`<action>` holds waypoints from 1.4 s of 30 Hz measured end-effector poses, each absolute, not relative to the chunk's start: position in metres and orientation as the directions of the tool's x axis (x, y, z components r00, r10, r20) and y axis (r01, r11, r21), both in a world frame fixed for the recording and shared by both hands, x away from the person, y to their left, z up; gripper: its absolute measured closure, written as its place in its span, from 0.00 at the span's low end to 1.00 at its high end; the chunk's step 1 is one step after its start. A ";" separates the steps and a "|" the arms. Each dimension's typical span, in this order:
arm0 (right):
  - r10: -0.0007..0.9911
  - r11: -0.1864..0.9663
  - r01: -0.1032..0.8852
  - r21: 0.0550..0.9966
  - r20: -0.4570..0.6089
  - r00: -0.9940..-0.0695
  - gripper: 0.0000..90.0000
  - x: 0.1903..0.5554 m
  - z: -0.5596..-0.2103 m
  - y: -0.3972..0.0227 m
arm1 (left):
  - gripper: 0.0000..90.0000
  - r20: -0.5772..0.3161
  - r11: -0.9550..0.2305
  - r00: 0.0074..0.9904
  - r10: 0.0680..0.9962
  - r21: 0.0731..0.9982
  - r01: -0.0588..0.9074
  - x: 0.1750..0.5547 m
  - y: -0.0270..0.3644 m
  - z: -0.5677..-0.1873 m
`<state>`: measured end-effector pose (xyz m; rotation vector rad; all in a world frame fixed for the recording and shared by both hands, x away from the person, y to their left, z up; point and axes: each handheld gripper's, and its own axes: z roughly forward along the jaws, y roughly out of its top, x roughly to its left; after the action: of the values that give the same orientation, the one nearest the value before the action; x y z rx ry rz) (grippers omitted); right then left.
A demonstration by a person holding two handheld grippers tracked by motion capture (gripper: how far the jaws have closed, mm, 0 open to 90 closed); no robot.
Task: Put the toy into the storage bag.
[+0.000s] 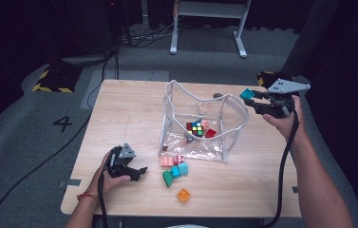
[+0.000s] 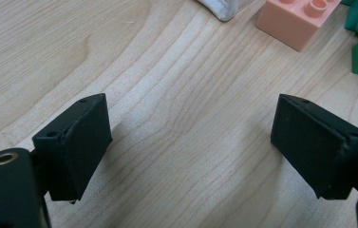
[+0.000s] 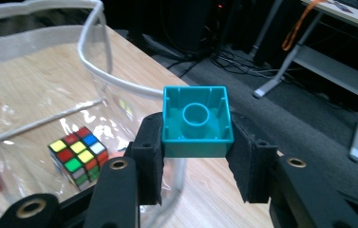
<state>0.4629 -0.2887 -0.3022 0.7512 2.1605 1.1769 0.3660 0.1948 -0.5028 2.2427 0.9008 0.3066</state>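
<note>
A teal block (image 3: 196, 122) sits clamped in the right gripper (image 1: 255, 97) at the bag's (image 1: 229, 137) two o'clock rim, while the left gripper (image 2: 188, 142) rests spread wide on the table (image 1: 134, 102).

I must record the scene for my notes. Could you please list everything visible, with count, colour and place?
table: one, light wood, centre
bag: one, clear with white rim, open on table
cube: one, many-coloured, inside bag
red brick: one, inside bag
loose bricks: about five; pink, teal, green, orange; in front of bag
teal brick: one, held above bag's right edge
left gripper: black, fingers open, resting on table
right gripper: black, shut on teal brick
</note>
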 end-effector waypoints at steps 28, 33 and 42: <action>0.491 0.626 0.180 0.759 -0.205 -0.847 0.66 0.475 -0.317 -0.220 | 0.15 -0.036 -0.520 0.731 0.681 0.679 0.518 0.366 0.195 -0.503; 0.454 0.670 0.200 0.715 -0.181 -0.873 0.66 0.481 -0.321 -0.208 | 0.15 -0.036 -0.520 0.731 0.681 0.679 0.518 0.366 0.195 -0.503; 0.441 0.717 0.228 0.659 -0.174 -0.881 0.66 0.492 -0.326 -0.202 | 0.15 -0.036 -0.521 0.731 0.681 0.679 0.518 0.366 0.195 -0.503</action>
<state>0.4919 -0.2019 -0.3257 0.5233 2.6044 0.9386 0.3660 0.1948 -0.5028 2.2428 0.9007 0.3064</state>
